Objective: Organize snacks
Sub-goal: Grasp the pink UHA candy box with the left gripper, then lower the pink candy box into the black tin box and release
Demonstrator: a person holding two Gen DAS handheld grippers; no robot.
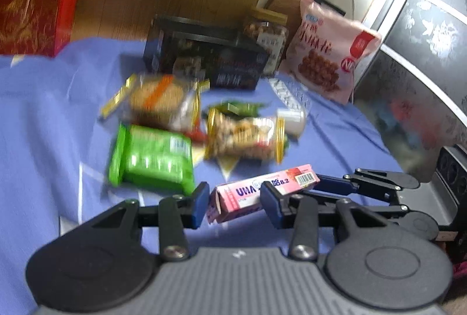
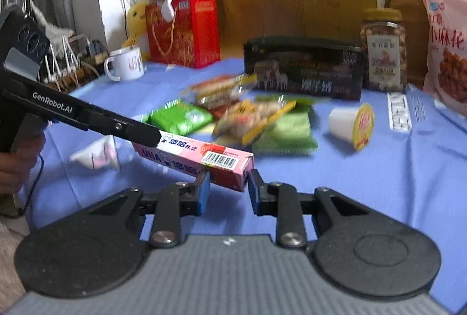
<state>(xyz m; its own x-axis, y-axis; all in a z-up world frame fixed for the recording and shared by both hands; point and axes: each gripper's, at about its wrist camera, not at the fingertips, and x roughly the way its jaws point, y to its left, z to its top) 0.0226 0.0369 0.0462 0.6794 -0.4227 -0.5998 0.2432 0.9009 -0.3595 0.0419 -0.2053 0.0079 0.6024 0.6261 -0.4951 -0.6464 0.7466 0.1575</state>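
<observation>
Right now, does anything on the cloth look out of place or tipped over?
Yes: the white cup lies on its side on the cloth, lid facing sideways, right of the snack heap.

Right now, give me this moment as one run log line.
left tool: shut on pink candy box | right tool: shut on its barcode end | box: above blue cloth

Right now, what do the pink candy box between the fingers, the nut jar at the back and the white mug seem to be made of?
Long pink candy box: thin printed paperboard, slightly glossy; sharp folded edges, open end flap.
Clear nut jar with gold lid: probably clear plastic, possibly glass; nuts show through, paper label.
White handled mug: looks like enamel or glazed ceramic; shiny, dark rim.
</observation>
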